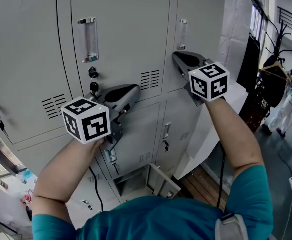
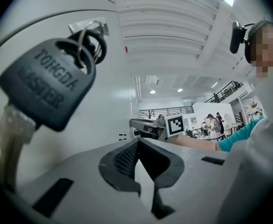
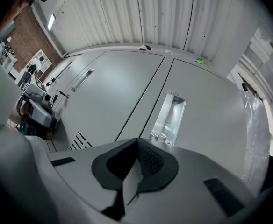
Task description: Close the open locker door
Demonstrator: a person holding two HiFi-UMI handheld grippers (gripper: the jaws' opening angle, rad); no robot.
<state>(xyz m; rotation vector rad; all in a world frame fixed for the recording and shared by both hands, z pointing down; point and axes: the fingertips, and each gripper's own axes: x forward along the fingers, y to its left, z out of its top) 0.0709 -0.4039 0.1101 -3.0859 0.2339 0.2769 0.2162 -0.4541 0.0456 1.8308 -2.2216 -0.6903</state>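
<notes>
Status, L to R across the grey locker bank (image 1: 31, 44): the L hand-held gripper (image 1: 132, 91) is clenched, pads together, nothing between them. Its tip sits near the middle door (image 1: 126, 29), just beside a black key (image 2: 47, 90) hanging by a ring (image 2: 92, 41) from the lock; contact w/ the door cannot be confirmed. Low in the head view, a low compartment (image 1: 153, 180) appears open w/ a panel standing out; whether that is a door cannot be told. The R hand-held gripper (image 1: 180, 58) is also clenched and empty, tip at or very near the locker door (image 1: 201, 19), just below its recessed handle (image 3: 169, 118). Locker door pos.: upper row, right-hand column, directly ahead of the R unit. Judgement: the closing step is done or approx. done, since the door face lies flush w/ its neighbour and the seam runs even, no gap visible. Left to do: prob. a final press and withdrawal; latch state not verifiable. Appearance: plain grey painted sheet metal, flat, w/ a bright vertical recessed pull near its left edge.
</notes>
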